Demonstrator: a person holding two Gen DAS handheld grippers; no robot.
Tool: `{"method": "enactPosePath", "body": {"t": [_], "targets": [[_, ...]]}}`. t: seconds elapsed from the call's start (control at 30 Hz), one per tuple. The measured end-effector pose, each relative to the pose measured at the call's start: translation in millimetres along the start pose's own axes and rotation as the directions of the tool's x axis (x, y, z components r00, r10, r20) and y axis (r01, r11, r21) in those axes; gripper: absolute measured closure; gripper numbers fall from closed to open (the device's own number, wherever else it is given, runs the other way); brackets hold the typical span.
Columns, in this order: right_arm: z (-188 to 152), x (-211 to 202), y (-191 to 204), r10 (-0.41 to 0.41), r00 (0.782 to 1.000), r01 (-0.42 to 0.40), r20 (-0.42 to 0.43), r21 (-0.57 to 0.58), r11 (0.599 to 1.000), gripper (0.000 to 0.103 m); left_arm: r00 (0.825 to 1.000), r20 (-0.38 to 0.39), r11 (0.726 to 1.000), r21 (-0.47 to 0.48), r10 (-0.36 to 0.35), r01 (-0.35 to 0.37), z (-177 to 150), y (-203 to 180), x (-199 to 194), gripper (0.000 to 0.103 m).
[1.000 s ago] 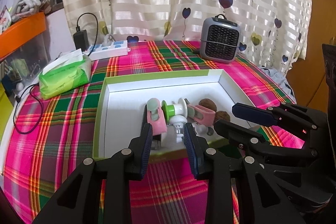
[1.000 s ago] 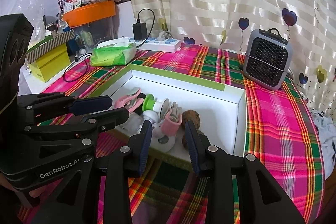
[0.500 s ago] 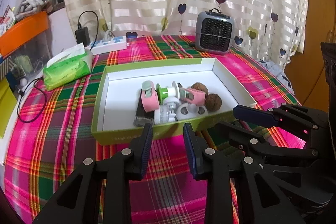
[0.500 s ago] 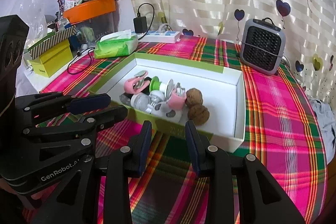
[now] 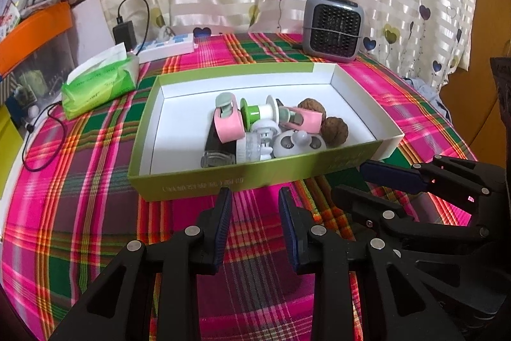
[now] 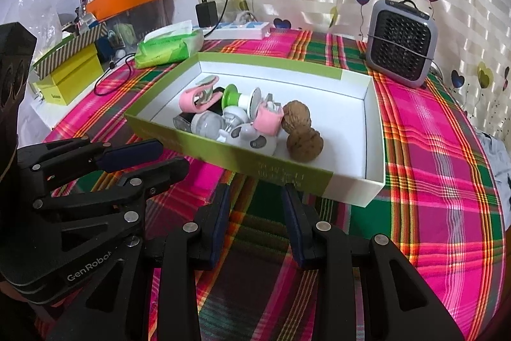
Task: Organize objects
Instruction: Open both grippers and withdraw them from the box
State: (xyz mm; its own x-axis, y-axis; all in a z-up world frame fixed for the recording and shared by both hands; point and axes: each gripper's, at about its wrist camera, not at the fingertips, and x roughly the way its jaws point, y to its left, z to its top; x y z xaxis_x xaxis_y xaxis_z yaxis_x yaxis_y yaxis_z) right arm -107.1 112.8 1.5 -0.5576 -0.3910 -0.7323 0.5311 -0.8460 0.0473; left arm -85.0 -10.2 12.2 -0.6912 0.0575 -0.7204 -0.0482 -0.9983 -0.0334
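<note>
My left fingers (image 5: 254,206) hang just short of the near wall of the green box (image 5: 223,178), parted, with only plaid cloth (image 5: 95,213) showing in the gap; they grip nothing. My right fingers (image 6: 255,203) sit the same way, half spread and empty, hovering off the box's near wall. In the left view the right one shows beside the box's near right corner; in the right view the left one lies off the box's near left corner.

The box stands open on the bench, white inside, and everything I am sorting is heaped toward its near wall. A pink clip (image 5: 228,120) lies at the left of the heap, on top of a dark flat piece. Next to it, toward the box's middle, is a green-and-white spool (image 5: 258,112), with a second pink clip (image 5: 303,119) beyond that. Two walnuts (image 5: 333,130) sit at the right end of the heap, touching each other. A white panda-faced piece (image 5: 298,143) rests against the near wall, with a clear ribbed cap (image 5: 250,147) just left of it.

Behind the box's far right corner stands a small grey heater (image 5: 333,24). Off its far left corner lies a green tissue pack (image 5: 99,82), and behind that a white power strip (image 5: 169,45).
</note>
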Motion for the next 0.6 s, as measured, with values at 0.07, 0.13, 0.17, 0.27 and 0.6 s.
{"method": "enactPosePath", "body": {"t": [0.07,0.13,0.17,0.27,0.6], "targets": [[0,2,-1,-0.005,1.0,0.005,-0.011,0.0,1.0,0.069,1.0,-0.005,1.0,0.001,0.004,-0.004,0,0,1,0.076],[0,4,-1,-0.011,1.0,0.011,-0.022,0.0,1.0,0.069,1.0,-0.018,1.0,-0.003,0.001,-0.001,0,1,4,0.076],[0,5,-1,-0.012,1.0,0.012,-0.026,0.0,1.0,0.069,1.0,-0.022,1.0,-0.005,0.001,-0.001,0,1,5,0.076],[1,7,-1,-0.017,0.999,0.017,-0.037,0.0,1.0,0.069,0.999,-0.034,1.0,-0.007,0.002,-0.003,0,1,7,0.076],[2,12,-3,-0.019,0.998,0.019,-0.063,0.003,1.0,0.068,0.997,-0.068,1.0,0.0,0.021,-0.021,0,0,13,0.075]]}}
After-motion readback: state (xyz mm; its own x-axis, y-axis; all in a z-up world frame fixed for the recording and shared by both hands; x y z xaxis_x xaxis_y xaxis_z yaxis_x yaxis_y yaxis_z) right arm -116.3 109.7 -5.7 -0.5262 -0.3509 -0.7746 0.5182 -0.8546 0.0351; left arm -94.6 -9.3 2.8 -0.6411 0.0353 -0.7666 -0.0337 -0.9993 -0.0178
